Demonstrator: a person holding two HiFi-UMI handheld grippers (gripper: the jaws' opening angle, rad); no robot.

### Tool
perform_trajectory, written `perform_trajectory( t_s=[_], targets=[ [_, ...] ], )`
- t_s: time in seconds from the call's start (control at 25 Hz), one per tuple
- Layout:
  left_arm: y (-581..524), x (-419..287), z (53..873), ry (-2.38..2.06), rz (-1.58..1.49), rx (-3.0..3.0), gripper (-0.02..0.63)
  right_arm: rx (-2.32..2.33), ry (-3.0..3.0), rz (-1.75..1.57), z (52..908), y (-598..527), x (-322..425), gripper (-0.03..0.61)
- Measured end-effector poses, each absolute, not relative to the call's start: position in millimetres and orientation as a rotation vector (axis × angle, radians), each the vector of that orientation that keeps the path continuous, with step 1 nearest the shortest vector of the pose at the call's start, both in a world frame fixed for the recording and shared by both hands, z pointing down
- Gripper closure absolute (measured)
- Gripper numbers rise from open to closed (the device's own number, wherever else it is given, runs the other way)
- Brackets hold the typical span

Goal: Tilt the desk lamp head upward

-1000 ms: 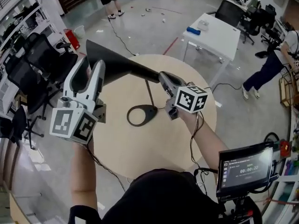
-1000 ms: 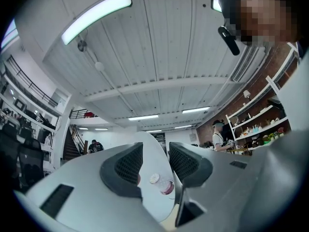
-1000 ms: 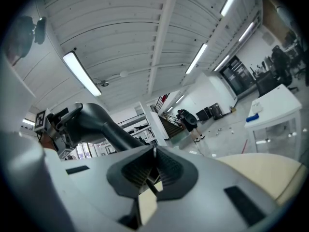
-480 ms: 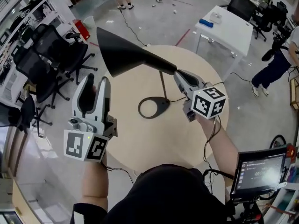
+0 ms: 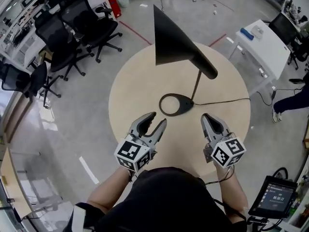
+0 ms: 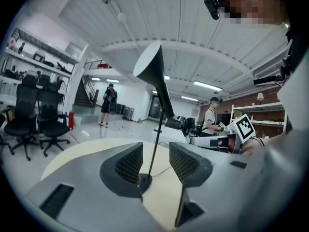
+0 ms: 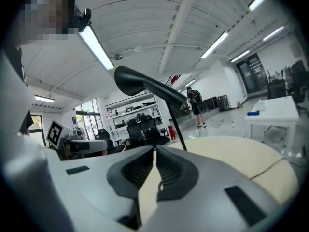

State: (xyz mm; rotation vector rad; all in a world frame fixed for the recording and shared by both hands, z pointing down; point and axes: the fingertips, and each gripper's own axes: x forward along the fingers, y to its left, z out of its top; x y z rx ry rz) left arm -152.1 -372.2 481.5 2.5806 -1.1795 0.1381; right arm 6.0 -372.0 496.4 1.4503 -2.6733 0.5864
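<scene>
A black desk lamp stands on the round beige table [image 5: 125,95]. Its cone head [image 5: 170,38] is tilted, with the wide mouth toward the far side, on a thin stem [image 5: 197,85] above a ring base [image 5: 175,104]. My left gripper [image 5: 155,122] hovers open at the table's near edge, nothing between its fingers; the left gripper view frames the stem [image 6: 156,134] and head [image 6: 151,70] in the gap of that gripper [image 6: 153,161]. My right gripper [image 5: 209,120] is shut and empty, near-right of the base. The right gripper view shows the lamp head [image 7: 134,81] above that gripper [image 7: 155,159].
The lamp's cable [image 5: 227,100] runs right across the table and off its edge. Black office chairs [image 5: 72,28] stand at the left, a white desk [image 5: 263,40] at the far right. A screen [image 5: 273,203] sits at the lower right. A person [image 6: 109,100] stands far off.
My right gripper has let go of the lamp's neck and drawn back to the near edge. The left gripper has also dropped back. The lamp now stands free.
</scene>
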Motion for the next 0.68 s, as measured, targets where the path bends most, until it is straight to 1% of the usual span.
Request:
perform_trajectory(
  t_s=[0.16,0.32,0.52,0.68],
  targets=[
    [-346.4,-135.5,520.1,-1.098,0.234,2.525,0.436,1.447,-2.649,0.670,514.9,-348.7,3.3,0.560],
    [-333.3,-132.5,548.1,-1.049,0.274,2.478,0.436,1.445,-2.621,0.674,530.1,-338.4,-5.4,0.560],
    [-328.2,-137.9,550.5,-1.042,0.269,2.473,0.436,1.389,-2.617,0.658,539.0,-327.1,-19.5,0.560],
    [-326.6,-144.8,553.2,-1.056,0.265,2.465,0.436,1.377,-2.604,0.678,546.4,-323.9,-16.9,0.560]
  ],
)
